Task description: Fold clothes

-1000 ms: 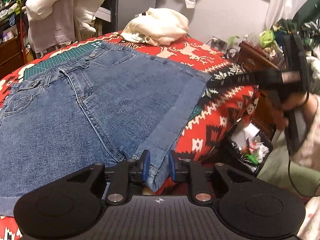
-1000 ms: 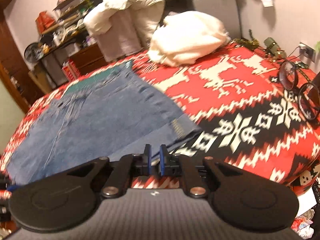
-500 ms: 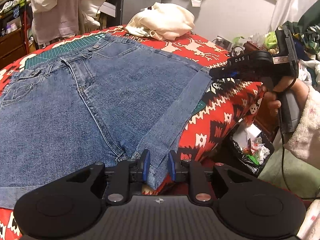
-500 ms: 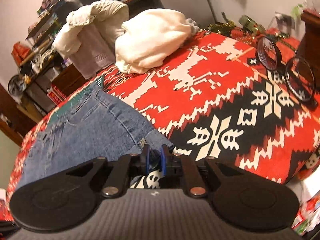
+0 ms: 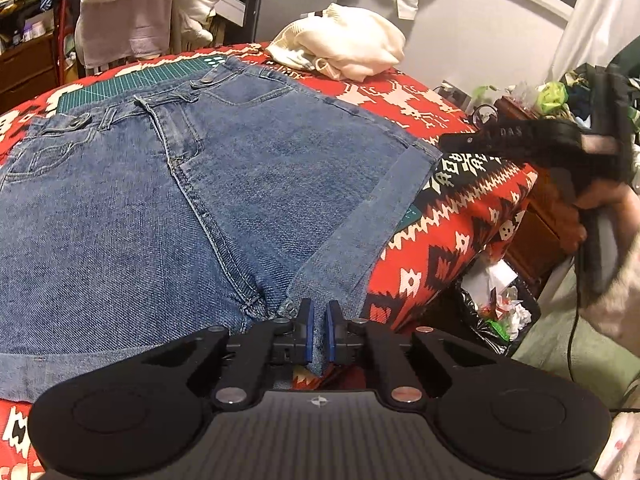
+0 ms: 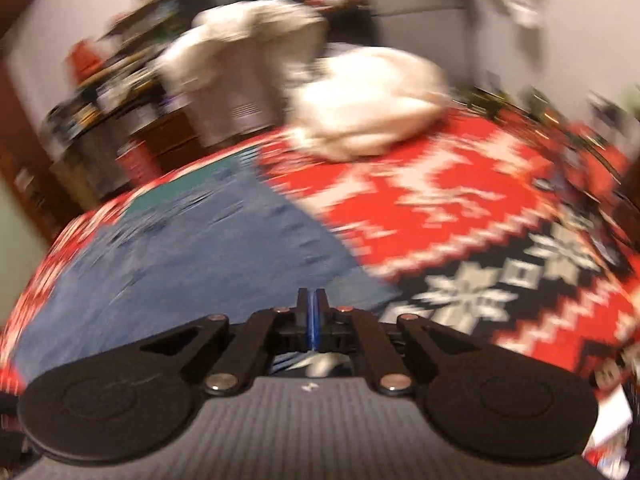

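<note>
Left gripper [image 5: 319, 334] on shorts [image 5: 168, 208] hem edge

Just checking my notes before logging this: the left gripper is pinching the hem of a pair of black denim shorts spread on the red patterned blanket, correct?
Not quite: the denim shorts are blue, not black, as the left wrist view shows. The left gripper does pinch their hem, and they lie spread on the red patterned blanket.

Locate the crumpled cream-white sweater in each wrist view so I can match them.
Left wrist: crumpled cream-white sweater lies at top centre, beyond the blue denim shorts.
Right wrist: blurred, upper centre-right, past the shorts' far corner.
Shared landmark: red patterned blanket beneath both.
</note>
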